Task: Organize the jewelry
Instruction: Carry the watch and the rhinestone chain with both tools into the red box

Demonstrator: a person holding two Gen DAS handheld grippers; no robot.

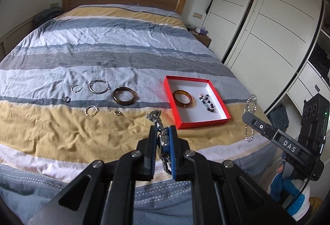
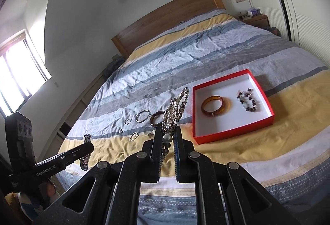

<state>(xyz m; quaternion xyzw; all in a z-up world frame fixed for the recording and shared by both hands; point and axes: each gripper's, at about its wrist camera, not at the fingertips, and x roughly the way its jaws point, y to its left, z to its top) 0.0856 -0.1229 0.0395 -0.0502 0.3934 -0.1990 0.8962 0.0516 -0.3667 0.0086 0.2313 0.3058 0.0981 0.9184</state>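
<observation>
The left hand-held gripper (image 1: 163, 132) pinches a metal watch (image 1: 159, 122). The right hand-held gripper (image 2: 167, 132) pinches a sparkly necklace (image 2: 175, 109). The red box (image 2: 266, 103) sits at two o'clock on the bed (image 2: 226, 49).

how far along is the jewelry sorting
Done: an amber bangle and a beaded bracelet lie in the red box. In hand: the left claw grips a metal link bracelet, the right claw a rhinestone-and-pearl piece. Left: a dark bangle and six smaller rings on the bedspread.
</observation>
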